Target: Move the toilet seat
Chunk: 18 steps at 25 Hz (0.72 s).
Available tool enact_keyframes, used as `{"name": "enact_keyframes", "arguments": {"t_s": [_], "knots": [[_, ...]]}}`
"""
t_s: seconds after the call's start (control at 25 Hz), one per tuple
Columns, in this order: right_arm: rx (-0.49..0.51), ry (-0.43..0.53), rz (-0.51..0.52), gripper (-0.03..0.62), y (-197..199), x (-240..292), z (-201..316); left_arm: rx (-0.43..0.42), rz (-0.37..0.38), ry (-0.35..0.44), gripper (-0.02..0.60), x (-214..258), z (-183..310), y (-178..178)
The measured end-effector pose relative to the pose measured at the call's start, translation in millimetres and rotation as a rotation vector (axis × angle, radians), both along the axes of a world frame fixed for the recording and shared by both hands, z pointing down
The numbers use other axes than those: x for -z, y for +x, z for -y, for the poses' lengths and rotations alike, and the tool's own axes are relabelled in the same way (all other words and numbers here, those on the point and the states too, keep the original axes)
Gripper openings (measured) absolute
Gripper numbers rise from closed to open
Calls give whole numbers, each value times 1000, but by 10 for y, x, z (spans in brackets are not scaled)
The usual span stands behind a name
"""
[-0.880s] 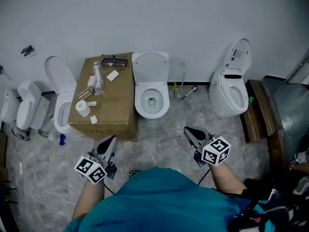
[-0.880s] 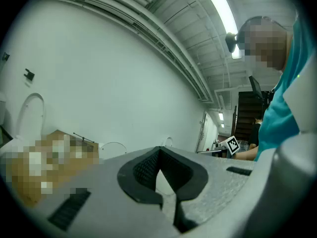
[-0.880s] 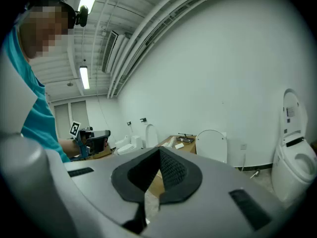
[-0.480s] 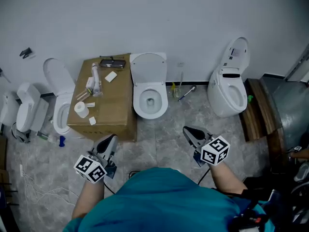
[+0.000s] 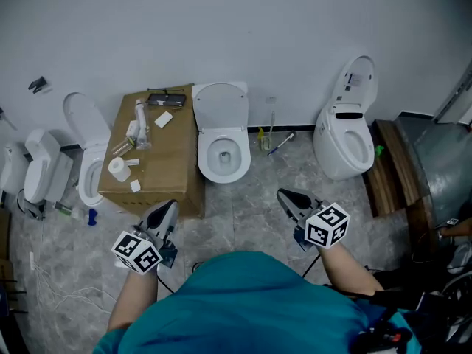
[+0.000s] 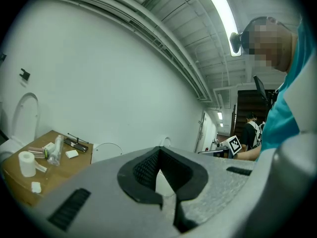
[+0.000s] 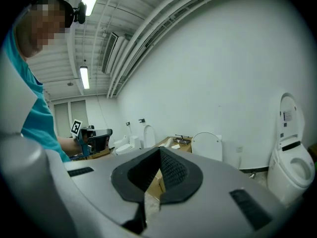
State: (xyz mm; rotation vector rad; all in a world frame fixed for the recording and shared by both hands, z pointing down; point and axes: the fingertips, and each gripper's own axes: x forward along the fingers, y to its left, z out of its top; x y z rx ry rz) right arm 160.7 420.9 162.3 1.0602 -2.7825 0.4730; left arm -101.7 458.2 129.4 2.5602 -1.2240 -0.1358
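Looking down from the head view, the left claw (image 5: 166, 211) and the right claw (image 5: 289, 198) are both hanging near the person's body, low over the floor, and neither is touching anything. The middle toilet (image 5: 223, 153) is sitting at the far wall, straight ahead, with its toilet seat (image 5: 220, 103) standing raised against that wall; whether ring and lid are both up, I cannot tell. A cardboard box (image 5: 158, 161) is sitting just left of it, and another toilet (image 5: 345, 142) is standing well apart on the right.

Switching to the left gripper view, the left claw (image 6: 159, 175) is showing its jaws pressed together with nothing between them, and the toilet seat (image 6: 106, 150) is peeking out beyond, next to the cardboard box (image 6: 49, 170).

Moving to the right gripper view, the right claw (image 7: 157, 172) is likewise closed and empty, the toilet seat (image 7: 207, 145) sitting ahead, well out of reach.

By my reading, the approach is what is in hand. Next, one claw is needing to travel forward, spread its jaws, and take the seat's free edge.
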Motion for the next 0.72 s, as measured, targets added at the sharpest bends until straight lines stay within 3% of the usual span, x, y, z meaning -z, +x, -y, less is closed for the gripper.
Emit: {"name": "enact_keyframes", "arguments": {"t_s": [0.44, 0.72], "knots": [[103, -10, -10, -12, 576, 47, 40, 23, -37, 1, -14, 9, -20, 821], [120, -23, -12, -12, 474, -40, 298, 23, -43, -18, -14, -90, 175, 782]]}}
